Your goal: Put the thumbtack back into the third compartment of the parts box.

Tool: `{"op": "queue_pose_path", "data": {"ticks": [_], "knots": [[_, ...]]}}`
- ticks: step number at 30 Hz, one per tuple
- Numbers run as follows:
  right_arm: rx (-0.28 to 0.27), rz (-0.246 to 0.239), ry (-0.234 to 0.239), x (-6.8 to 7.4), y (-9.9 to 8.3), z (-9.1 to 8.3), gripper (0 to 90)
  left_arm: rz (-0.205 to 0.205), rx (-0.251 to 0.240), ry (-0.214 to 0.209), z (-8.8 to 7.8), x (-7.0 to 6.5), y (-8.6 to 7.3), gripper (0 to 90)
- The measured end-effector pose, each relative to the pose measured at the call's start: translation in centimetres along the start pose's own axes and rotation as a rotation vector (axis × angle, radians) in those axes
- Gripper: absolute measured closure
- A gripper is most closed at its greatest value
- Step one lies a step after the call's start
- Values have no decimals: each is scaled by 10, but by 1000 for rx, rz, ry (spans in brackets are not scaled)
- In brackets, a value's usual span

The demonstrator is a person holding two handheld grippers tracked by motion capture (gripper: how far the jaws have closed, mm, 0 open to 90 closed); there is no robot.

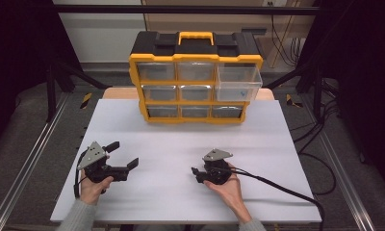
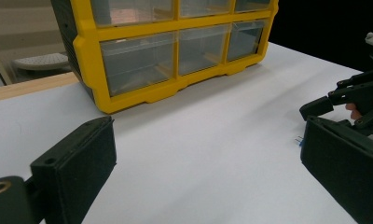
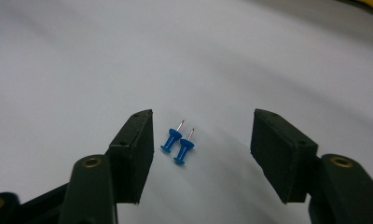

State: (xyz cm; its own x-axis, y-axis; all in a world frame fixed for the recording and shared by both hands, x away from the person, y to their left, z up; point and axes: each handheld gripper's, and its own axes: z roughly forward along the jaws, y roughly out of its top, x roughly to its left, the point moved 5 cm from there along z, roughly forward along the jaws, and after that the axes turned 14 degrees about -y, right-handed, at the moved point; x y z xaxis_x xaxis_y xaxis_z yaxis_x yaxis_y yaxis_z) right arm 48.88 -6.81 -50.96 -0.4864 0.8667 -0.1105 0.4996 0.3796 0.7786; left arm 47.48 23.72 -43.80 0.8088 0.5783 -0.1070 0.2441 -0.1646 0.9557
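Underneath, white tabletop (image 1: 171,144) bears yellow organizer (image 1: 195,77).

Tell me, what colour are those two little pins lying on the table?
Blue heads with bare metal points; the pins show best in the right gripper view.

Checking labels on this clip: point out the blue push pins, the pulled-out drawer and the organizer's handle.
Push pins (image 3: 177,146): right gripper view, on the blue heads, between the open jaws.
Drawer (image 1: 238,83): high view, on its clear front wall.
Handle (image 1: 196,36): high view, on the yellow grip's top bar.
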Motion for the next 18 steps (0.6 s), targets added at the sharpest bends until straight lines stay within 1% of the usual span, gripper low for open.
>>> {"op": "queue_pose_path", "data": {"ticks": [2, 10, 13, 18], "knots": [[8, 7, 1, 1, -1, 1, 449, 0, 0, 0, 0, 0, 0, 28], [22, 7, 16, 2, -2, 2, 570, 0, 2, 0, 0, 0, 0, 28], [21, 3, 24, 2, -3, 4, 604, 0, 1, 0, 0, 0, 0, 28], [36, 7, 37, 3, -4, 4, 655, -1, 1, 0, 0, 0, 0, 28]]}}
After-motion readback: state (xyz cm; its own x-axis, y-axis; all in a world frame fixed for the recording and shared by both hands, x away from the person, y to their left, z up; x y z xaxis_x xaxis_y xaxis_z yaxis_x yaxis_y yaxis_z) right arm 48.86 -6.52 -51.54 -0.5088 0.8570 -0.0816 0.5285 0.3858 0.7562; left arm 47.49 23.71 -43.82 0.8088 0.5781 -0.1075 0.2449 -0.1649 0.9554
